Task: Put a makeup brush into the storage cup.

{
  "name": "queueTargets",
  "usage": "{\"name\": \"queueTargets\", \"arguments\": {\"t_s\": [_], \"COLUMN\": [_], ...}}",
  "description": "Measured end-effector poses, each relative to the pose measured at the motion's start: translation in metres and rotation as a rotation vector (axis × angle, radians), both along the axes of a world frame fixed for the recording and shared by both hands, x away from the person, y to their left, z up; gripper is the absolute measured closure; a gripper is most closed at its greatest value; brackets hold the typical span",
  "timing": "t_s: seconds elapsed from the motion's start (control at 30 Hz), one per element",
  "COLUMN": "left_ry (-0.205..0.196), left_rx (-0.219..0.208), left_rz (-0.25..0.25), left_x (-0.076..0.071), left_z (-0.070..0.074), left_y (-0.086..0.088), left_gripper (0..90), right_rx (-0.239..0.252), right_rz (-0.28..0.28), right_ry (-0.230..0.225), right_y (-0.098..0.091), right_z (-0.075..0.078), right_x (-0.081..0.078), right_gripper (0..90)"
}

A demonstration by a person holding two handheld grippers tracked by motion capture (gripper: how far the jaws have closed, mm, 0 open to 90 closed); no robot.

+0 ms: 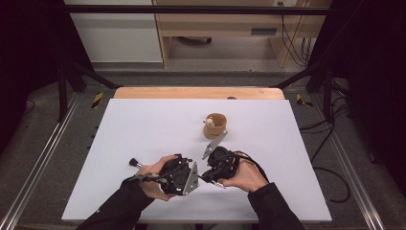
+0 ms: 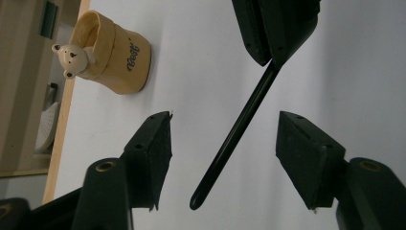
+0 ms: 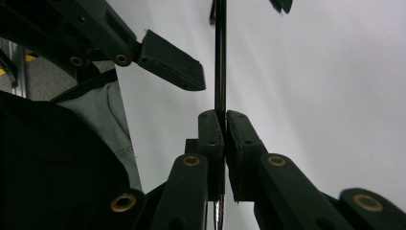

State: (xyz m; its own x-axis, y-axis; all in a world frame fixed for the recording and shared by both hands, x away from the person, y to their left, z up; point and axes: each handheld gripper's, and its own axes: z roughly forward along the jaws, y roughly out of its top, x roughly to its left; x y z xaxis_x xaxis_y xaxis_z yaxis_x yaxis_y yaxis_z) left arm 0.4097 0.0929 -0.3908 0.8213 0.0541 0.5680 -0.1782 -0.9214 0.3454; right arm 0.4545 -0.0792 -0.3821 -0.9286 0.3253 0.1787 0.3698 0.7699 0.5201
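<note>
In the high view the brush [image 1: 135, 164] shows just its dark bristle tip beyond the left hand [image 1: 152, 178]; the rest of its handle is covered by both hands and the gripper bodies near the front edge of the table [image 1: 143, 124]. The jaws of the left gripper [image 1: 187, 165] and the right gripper [image 1: 205, 168] are too small there to tell apart.

In the right gripper view the handle [image 3: 220, 57] runs off the top edge, and its lower part disappears between the pads — only a shiny bit shows below.

In the left gripper view the lettering on the cup [image 2: 112, 55] is too blurred to read — its base faces away.
</note>
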Motion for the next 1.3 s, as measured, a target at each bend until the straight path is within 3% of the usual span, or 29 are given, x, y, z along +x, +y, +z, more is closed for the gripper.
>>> {"name": "queueTargets", "arguments": {"t_s": [0.27,0.57,0.9,1.3], "left_ry": [-0.042,-0.082,-0.096,-0.091], "left_rx": [0.048,0.064,0.108,0.151], "left_rz": [-0.025,-0.050,-0.093,-0.141], "left_x": [-0.002,-0.005,-0.007,-0.010], "left_z": [-0.007,-0.011,-0.015,-0.020], "left_y": [-0.005,-0.005,-0.006,-0.006], "left_gripper": [48.1,60.7,75.6,82.3], "right_rx": [0.000,-0.006,-0.008,-0.016], "right_rz": [0.000,0.010,0.019,0.035], "right_ry": [0.009,0.011,0.021,0.025], "right_y": [0.002,0.003,0.004,0.005], "right_z": [-0.001,-0.002,-0.003,-0.004], "right_x": [-0.001,-0.001,-0.002,-0.002], "right_gripper": [85.8,85.8,85.8,85.8]}}
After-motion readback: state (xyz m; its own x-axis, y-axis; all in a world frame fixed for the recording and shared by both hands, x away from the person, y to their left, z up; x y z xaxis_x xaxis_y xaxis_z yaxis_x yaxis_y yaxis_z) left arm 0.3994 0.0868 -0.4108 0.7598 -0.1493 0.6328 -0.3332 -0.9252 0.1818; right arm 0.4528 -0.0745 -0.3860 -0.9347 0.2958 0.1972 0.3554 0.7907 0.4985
